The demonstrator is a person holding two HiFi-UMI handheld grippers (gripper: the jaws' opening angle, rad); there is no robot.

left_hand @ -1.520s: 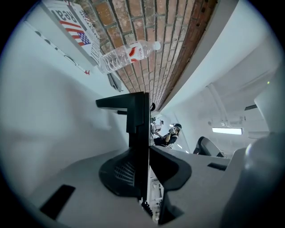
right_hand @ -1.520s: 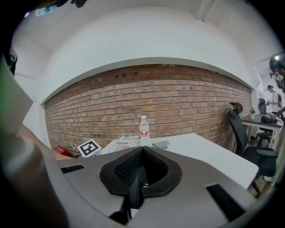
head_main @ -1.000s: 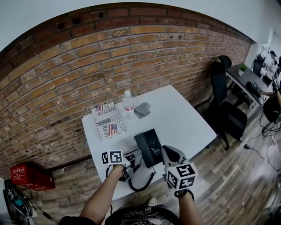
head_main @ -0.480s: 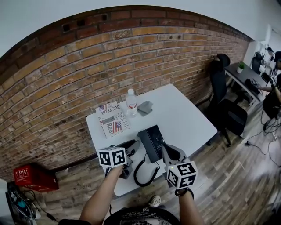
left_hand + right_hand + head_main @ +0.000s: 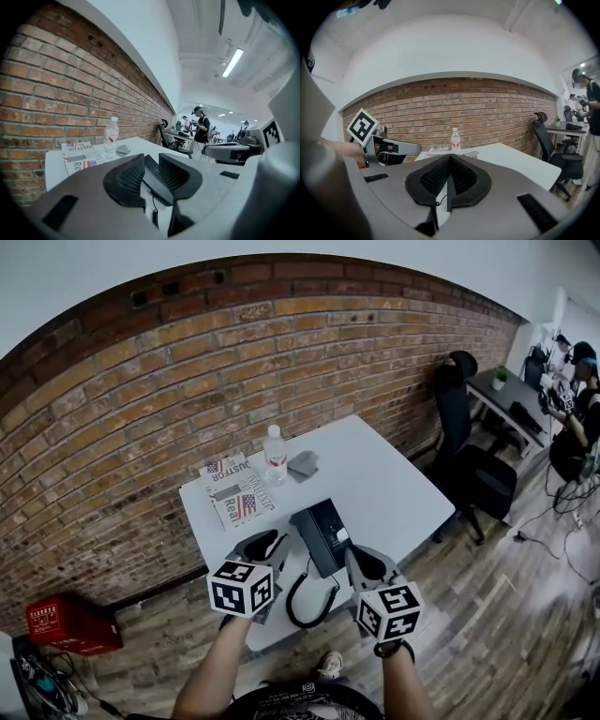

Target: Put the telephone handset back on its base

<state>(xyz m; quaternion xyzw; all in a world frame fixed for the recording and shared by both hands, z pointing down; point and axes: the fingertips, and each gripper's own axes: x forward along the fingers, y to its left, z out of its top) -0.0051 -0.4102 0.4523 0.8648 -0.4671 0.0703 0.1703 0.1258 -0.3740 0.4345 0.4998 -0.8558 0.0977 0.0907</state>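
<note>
The left gripper view shows what the head view hides. There the left claw (image 5: 151, 158) is pinched narrow on the black handset (image 5: 153, 180), with the coiled cord (image 5: 154, 219) trailing below it. In the head view that claw sits just left of the base (image 5: 322, 535), above the white worktop (image 5: 403, 493). The right claw (image 5: 450, 159) is closed, with nothing between its jaws. Toward the brick wall (image 5: 187, 381) lie one water bottle (image 5: 274, 456), one newspaper (image 5: 236, 495) and one small grey flat item (image 5: 303, 465).
</note>
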